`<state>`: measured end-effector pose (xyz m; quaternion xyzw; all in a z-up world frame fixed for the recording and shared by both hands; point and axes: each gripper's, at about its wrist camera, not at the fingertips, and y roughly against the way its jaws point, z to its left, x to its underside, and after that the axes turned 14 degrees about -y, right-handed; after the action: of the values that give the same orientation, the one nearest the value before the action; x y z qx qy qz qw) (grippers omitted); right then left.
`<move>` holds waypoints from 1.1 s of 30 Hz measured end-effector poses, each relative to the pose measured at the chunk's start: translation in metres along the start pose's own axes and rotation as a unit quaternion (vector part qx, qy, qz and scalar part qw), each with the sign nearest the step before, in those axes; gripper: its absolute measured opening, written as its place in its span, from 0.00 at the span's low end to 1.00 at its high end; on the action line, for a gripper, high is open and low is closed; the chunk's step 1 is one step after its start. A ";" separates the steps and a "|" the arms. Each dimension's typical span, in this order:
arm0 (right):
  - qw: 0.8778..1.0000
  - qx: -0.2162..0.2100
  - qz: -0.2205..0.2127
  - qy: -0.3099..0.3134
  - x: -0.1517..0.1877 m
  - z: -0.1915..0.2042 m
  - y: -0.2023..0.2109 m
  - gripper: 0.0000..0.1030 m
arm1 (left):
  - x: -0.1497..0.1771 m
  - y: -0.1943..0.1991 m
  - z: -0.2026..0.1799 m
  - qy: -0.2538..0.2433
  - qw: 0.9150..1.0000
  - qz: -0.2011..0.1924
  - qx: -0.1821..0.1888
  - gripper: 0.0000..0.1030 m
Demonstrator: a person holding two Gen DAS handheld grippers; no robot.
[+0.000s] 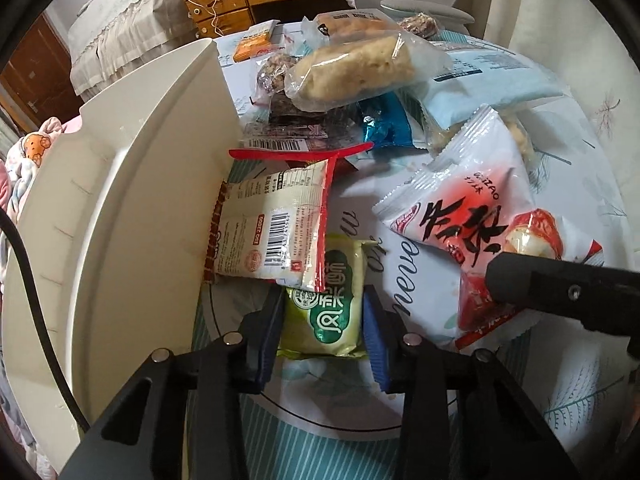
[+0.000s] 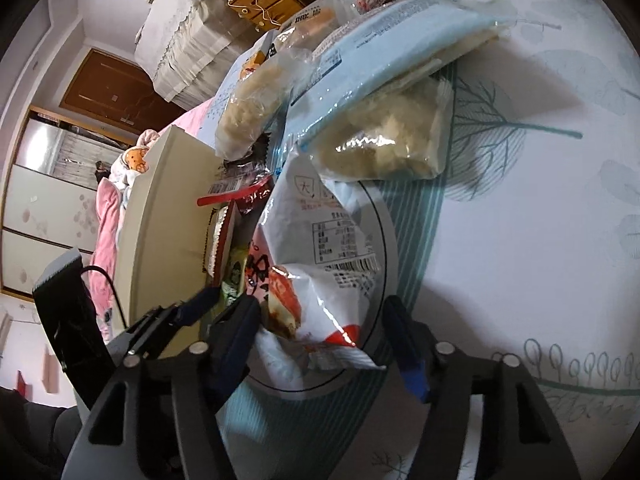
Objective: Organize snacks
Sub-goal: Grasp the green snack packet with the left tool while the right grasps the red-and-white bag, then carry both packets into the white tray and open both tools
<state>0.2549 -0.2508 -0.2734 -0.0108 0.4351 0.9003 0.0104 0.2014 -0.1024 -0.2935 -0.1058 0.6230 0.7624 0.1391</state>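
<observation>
Green pack (image 1: 326,308) sits clamped in the left gripper (image 1: 323,334); right gripper (image 2: 320,344), jaws apart, should close squarely on the red-white bag (image 2: 320,280).

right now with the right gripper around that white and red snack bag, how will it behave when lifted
The white and red snack bag looks puffy and creased, so probably light and floppy. Its glossy film may slip between the right gripper pads, and contents could crush.
</observation>
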 end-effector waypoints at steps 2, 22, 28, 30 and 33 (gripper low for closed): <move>1.000 -0.011 0.002 -0.013 0.000 -0.004 0.002 0.52 | 0.000 0.001 -0.002 0.000 1.000 0.005 0.004 0.35; 0.998 0.034 -0.052 -0.030 0.029 -0.002 0.060 0.42 | 0.018 0.086 -0.009 -0.041 0.998 -0.012 0.044 0.35; 0.996 0.033 -0.071 -0.034 0.047 0.005 0.083 0.42 | 0.027 0.120 0.003 -0.044 0.997 -0.038 0.051 0.35; 0.996 0.032 -0.078 -0.035 0.055 0.008 0.090 0.42 | 0.031 0.133 0.010 -0.043 0.996 -0.050 0.056 0.35; 0.995 0.031 -0.087 -0.039 0.067 0.015 0.098 0.42 | 0.037 0.149 0.022 -0.043 0.995 -0.061 0.065 0.35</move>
<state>0.1851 -0.2987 -0.1893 -0.0137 0.4591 0.8819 0.1060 0.1156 -0.1060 -0.1641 -0.1016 0.6574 0.7139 0.2187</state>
